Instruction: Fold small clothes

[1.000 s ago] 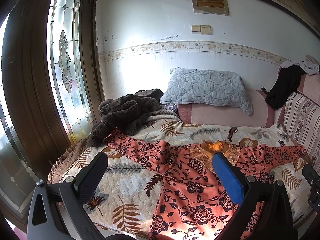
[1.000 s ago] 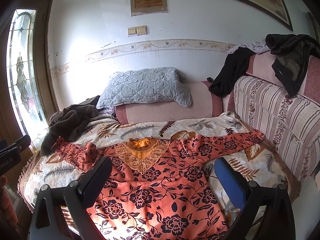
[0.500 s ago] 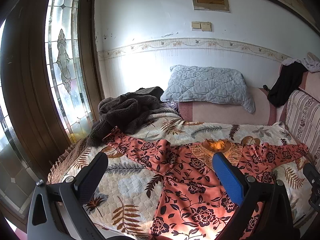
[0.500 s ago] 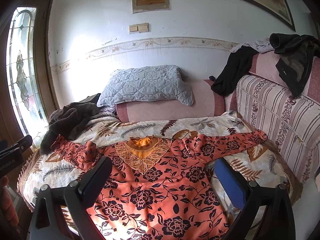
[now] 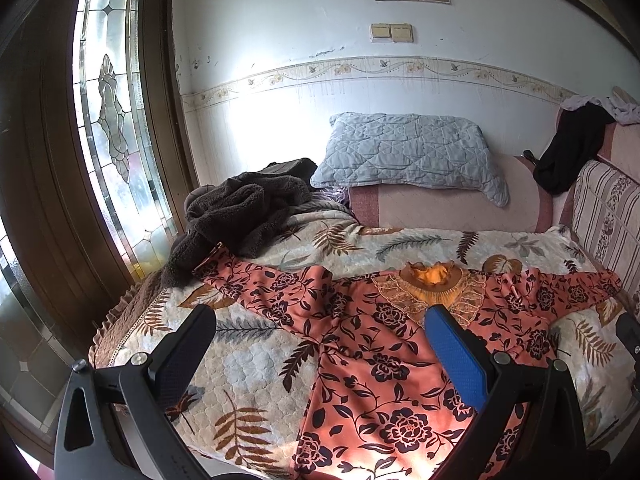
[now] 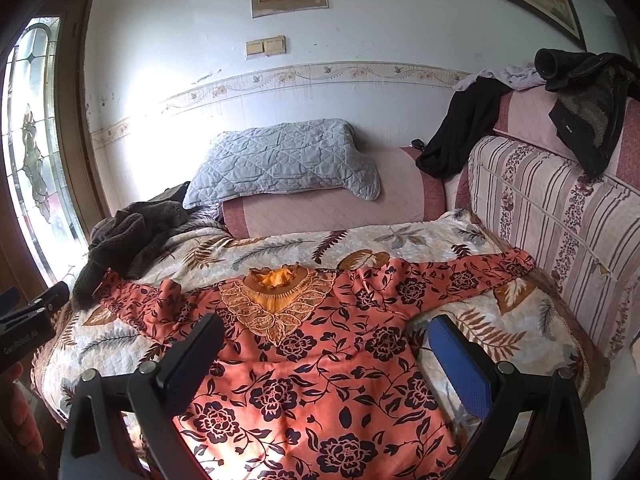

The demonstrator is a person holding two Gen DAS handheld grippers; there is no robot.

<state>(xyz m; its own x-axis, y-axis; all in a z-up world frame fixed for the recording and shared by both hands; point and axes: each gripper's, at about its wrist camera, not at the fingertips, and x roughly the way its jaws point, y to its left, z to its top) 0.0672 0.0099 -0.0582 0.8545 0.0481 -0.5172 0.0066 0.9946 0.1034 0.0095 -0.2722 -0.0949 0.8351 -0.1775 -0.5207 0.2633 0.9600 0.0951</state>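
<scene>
An orange top with black flowers (image 5: 372, 344) lies spread flat on the leaf-patterned bed cover (image 5: 256, 364), both sleeves stretched out sideways and the embroidered collar toward the wall. It also shows in the right wrist view (image 6: 304, 364). My left gripper (image 5: 320, 344) is open and empty, hovering above the garment's left side. My right gripper (image 6: 324, 348) is open and empty, hovering above the garment's chest, its blue pad over the right side seam.
A dark brown fleece (image 5: 240, 208) is heaped at the bed's far left corner, by the left sleeve cuff. A grey quilted pillow (image 5: 408, 152) leans on the pink bolster. A striped sofa back (image 6: 560, 216) with dark clothes bounds the right. A stained-glass door (image 5: 108, 120) stands left.
Both views have shifted slightly; the garment sits a little lower in frame. Both grippers stay open. The top has not moved on the bed.
</scene>
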